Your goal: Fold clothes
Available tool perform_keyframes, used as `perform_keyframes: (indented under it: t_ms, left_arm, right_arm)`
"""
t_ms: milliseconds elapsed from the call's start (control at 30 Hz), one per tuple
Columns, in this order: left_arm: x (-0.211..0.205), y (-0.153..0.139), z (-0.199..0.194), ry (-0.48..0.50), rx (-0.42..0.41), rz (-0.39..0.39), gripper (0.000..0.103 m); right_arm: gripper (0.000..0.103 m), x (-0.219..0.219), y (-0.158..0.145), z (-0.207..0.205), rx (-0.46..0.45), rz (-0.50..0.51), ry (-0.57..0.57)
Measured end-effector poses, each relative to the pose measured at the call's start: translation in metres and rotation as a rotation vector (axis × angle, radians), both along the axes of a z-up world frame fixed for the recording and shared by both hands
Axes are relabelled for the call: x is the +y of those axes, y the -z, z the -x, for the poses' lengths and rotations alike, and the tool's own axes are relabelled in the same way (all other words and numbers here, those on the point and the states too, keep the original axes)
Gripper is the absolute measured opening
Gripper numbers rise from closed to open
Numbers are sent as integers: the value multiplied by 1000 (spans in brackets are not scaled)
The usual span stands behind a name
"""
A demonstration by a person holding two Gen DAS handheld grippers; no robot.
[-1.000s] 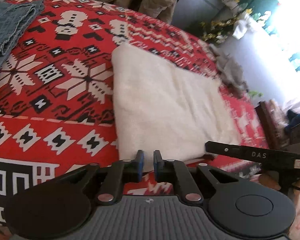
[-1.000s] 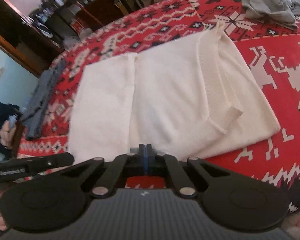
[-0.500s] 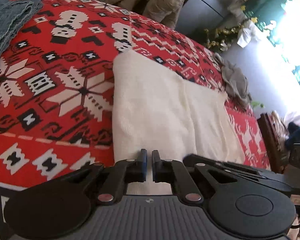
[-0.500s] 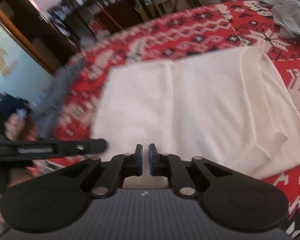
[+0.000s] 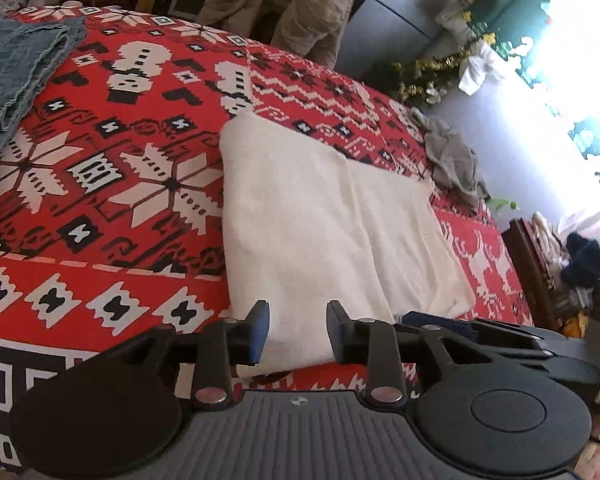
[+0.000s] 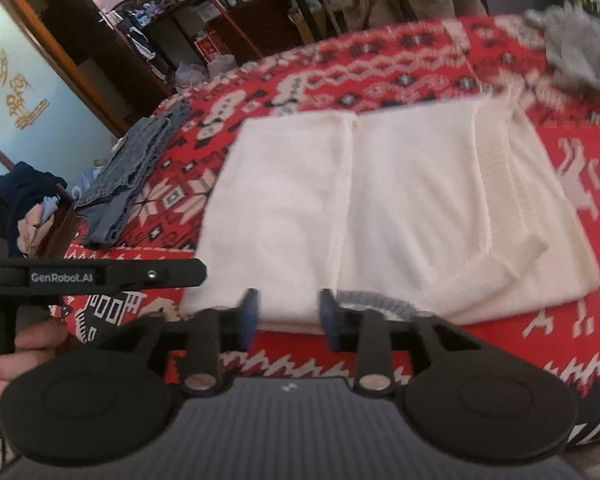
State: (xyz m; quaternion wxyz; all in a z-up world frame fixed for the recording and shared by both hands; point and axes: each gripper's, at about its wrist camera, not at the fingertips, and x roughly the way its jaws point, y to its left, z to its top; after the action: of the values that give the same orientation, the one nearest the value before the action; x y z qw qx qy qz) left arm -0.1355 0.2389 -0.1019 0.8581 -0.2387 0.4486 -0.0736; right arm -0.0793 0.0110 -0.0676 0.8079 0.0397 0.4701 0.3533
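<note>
I'm seeing a red patterned blanket (image 5: 100, 184) lying under a white sweater (image 5: 320, 216); both grippers (image 5: 298, 330) (image 6: 286, 316) are hovering spread, empty.

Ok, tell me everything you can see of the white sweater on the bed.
The white sweater looks like a soft knit. It lies flat on the red patterned blanket, folded into a rough rectangle, with a lengthwise seam where folded layers meet and a ribbed band across one side. Its near edge sits between the open fingers of both the left hand-held gripper and the right hand-held gripper; neither is clamped on it.
</note>
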Motion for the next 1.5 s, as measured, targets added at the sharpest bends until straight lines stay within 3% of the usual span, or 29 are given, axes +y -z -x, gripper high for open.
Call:
perform_keyframes:
  t_ms: [100, 233, 267, 333, 400, 433, 500, 633, 700, 767, 833, 967, 1000, 1067, 1133, 1200, 1300, 1500]
  left_arm:
    - [2, -2, 5, -58, -28, 4, 31]
    - [4, -4, 13, -136, -64, 9, 35]
    - [4, -4, 14, -156, -74, 10, 42]
    - [5, -6, 18, -195, -92, 12, 52]
    - [6, -7, 22, -234, -110, 15, 63]
    - [7, -7, 23, -253, -120, 16, 65]
    - [8, -8, 27, -292, -138, 19, 77]
    - [10, -10, 34, -373, -172, 26, 86]
    - [11, -6, 37, -454, -147, 63, 92]
    - [12, -2, 39, -536, -121, 101, 92]
    - [12, 2, 42, -617, -95, 139, 88]
    - [13, 11, 47, -776, -43, 212, 57]
    - [10, 10, 48, -795, -45, 195, 47]
    - [3, 10, 48, -823, -49, 176, 36]
    - [-4, 8, 46, -842, -53, 171, 25]
    - [-13, 6, 39, -831, -79, 173, 6]
    - [-29, 3, 30, -816, -125, 162, 5]
    - [-48, 23, 26, -876, -116, 163, 1]
  right_arm:
    - [61, 11, -17, 6, -64, 64, -35]
    - [69, 27, -38, -1, -59, 125, -98]
    - [72, 31, -44, -2, -66, 139, -102]
    - [91, 38, -54, -6, -81, 168, -110]
    - [102, 43, -66, -6, -131, 177, -125]
    - [102, 46, -72, -6, -156, 181, -133]
    - [102, 50, -77, -12, -189, 177, -145]
    - [102, 57, -85, -25, -255, 169, -169]
    - [102, 59, -87, -29, -291, 137, -187]
    - [102, 60, -89, -33, -323, 85, -228]
    - [102, 69, -91, -35, -379, 113, -281]
    - [101, 91, -93, -34, -489, 183, -422]
    - [96, 96, -93, -35, -497, 187, -470]
    - [74, 108, -92, -40, -486, 188, -570]
    - [35, 122, -87, -44, -490, 221, -647]
    - [11, 136, -79, -46, -500, 253, -728]
    - [4, 152, -60, -45, -529, 285, -859]
    - [1, 168, -22, -48, -510, 301, -1036]
